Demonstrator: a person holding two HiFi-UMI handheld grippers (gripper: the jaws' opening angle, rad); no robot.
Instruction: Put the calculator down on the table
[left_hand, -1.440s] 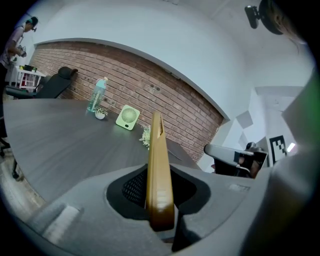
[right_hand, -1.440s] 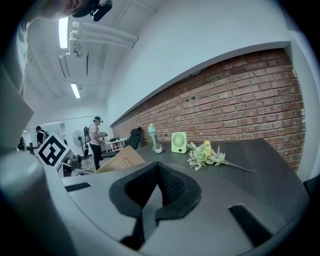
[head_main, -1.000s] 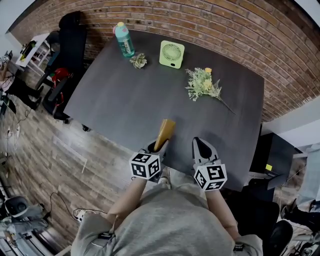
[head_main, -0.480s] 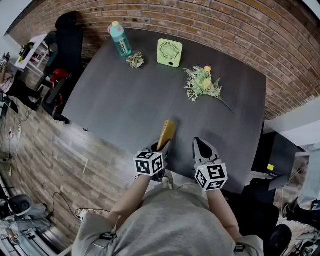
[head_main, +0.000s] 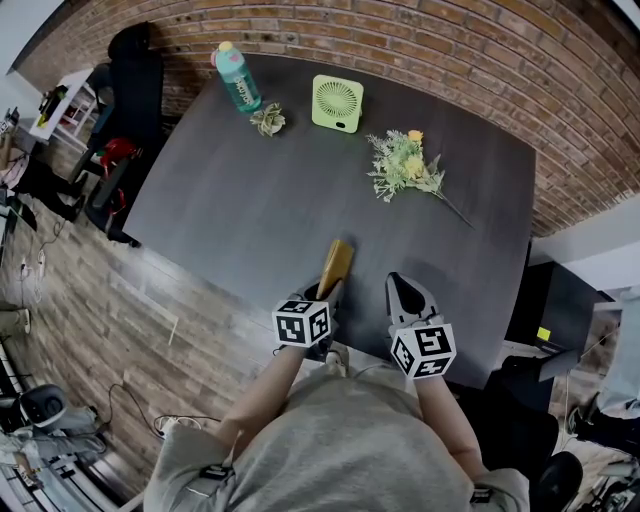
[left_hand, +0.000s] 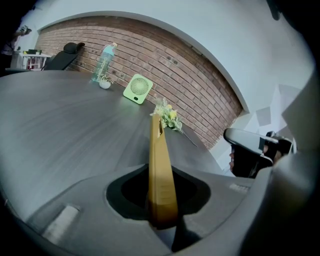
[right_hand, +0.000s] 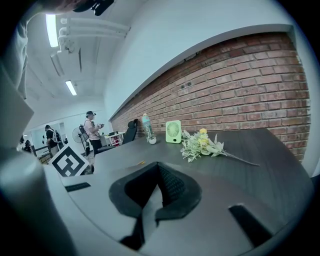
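Drop risk: fall to the floor (head_main: 120, 300) if released this near the front rim of the bench (head_main: 250, 215), just beneath the left claw (head_main: 325, 292) (judged from the head view only).
Topple risk: calculator (head_main: 334, 263) held on its thin edge; likely to flop flat with a knock, or skid on the smooth top, if let go before resting down.
Pivot risk: clamped at the near end only, most of the length jutting ahead of the claw; could swing in the pads under its own weight.
Left claw: narrowly parted, pads pressed on both flat faces of the calculator; nothing else touched.
Calculator: yellow, slim, pointing forward and away from the left claw over the near part of the bench; contact with the top unclear in either view, so judged not yet put down.
Right claw (head_main: 403, 288): just to the right of the left claw, jaws together, empty, touching nothing.
Clutter: fan (head_main: 337, 104), bottle (head_main: 236, 76), flower sprig (head_main: 405, 168), all well ahead of both claws, no obstacle.
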